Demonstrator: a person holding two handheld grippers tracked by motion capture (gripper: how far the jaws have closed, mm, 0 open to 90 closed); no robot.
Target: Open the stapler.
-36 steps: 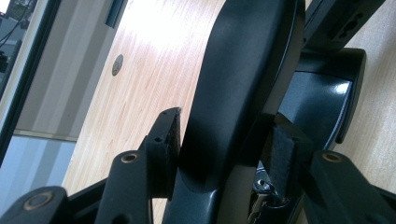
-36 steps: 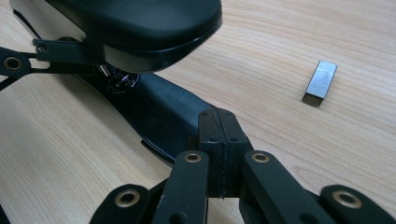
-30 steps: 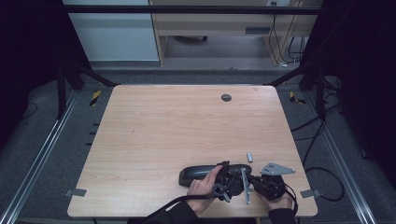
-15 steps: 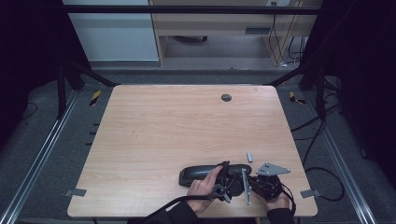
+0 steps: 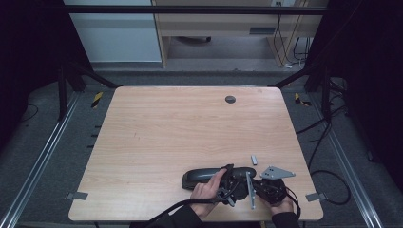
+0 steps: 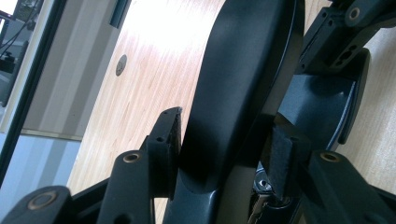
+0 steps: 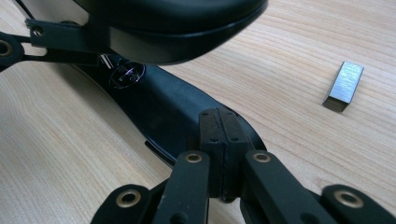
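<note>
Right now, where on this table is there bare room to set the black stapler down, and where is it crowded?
Free: the wide stretch of table between the round grommet at the far edge and the black stapler, and the whole left half. Crowded: the near right corner, where the left gripper, right gripper and small metal block cluster.

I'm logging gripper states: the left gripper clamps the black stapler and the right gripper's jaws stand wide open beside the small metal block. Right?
Not quite. The right gripper is shut, pads pressed together, as the right gripper view shows. The left gripper does clamp the black stapler, and the small metal block lies nearby.
</note>
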